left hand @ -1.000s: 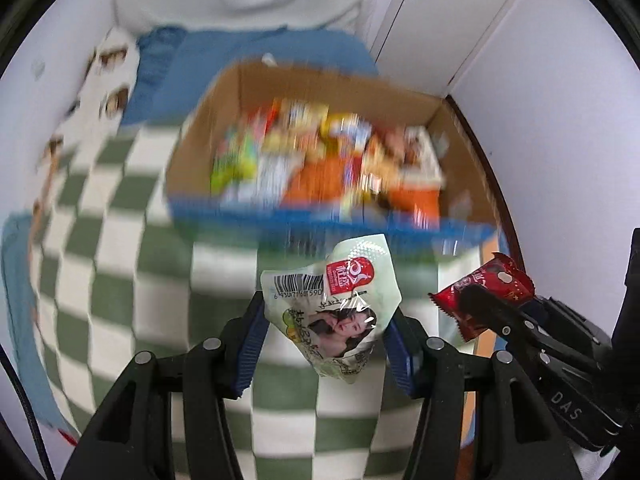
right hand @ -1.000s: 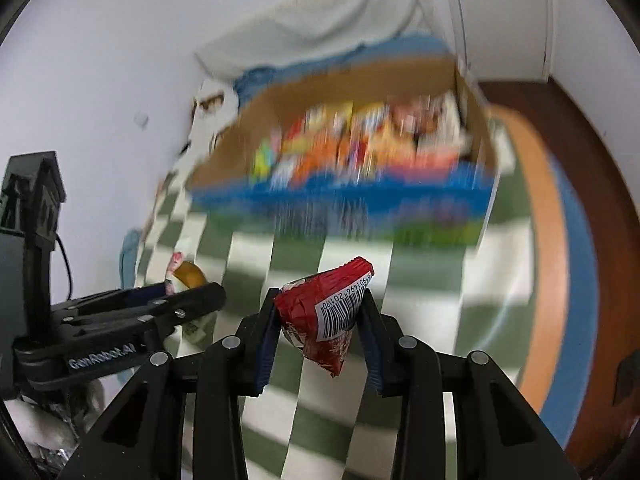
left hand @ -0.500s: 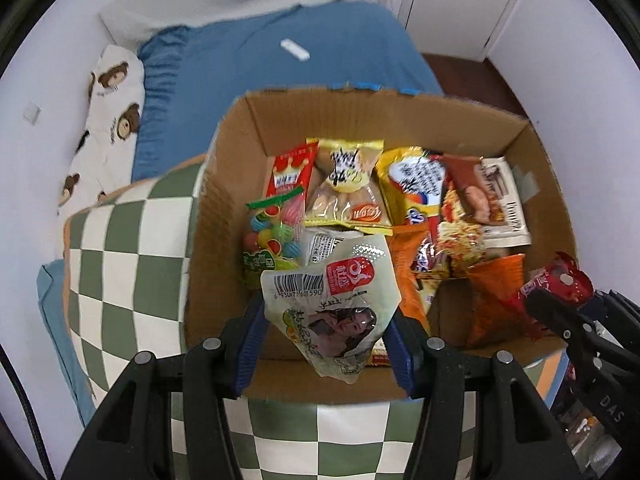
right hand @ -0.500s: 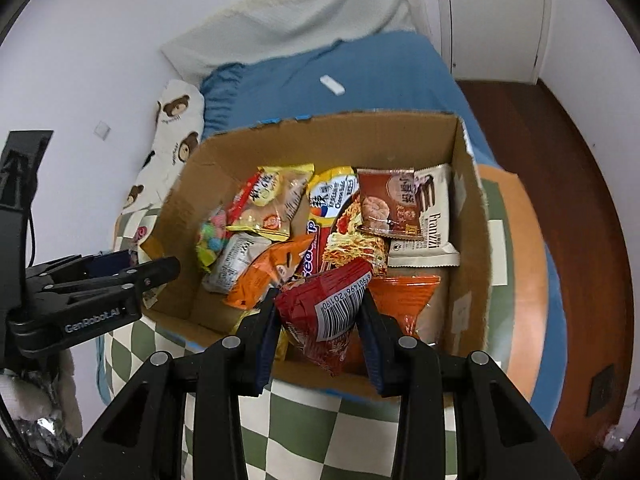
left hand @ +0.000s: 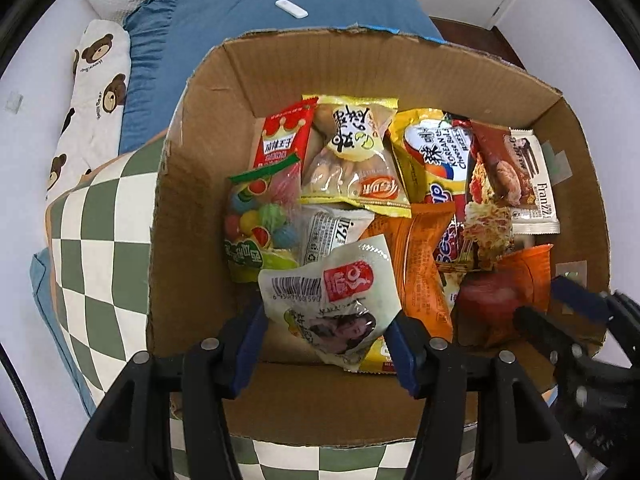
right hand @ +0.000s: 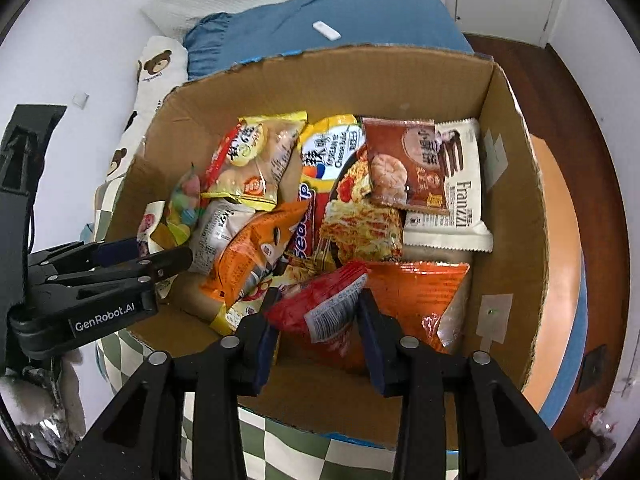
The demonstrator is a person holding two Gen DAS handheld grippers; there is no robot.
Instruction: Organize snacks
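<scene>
- Cardboard box (right hand: 516, 216) now lies directly under both grippers; a second ago they were short of it, over the checked cloth (left hand: 100, 248).
- Right gripper (right hand: 318, 316): jaws opening, red packet (right hand: 320, 304) slack between them (release into the box looks under way).
- Left gripper (left hand: 326, 334): jaws also easing apart, pale green packet (left hand: 332, 292) between the pads above the box's near corner.

Black claw (left hand: 326, 338) frames; blue pads; silver screws; "GenRobot.AI" lettering.

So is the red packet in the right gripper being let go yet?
Yes. The right gripper is opening over the cardboard box; the red packet sits tilted between its pads, gaps visible on both sides.
</scene>
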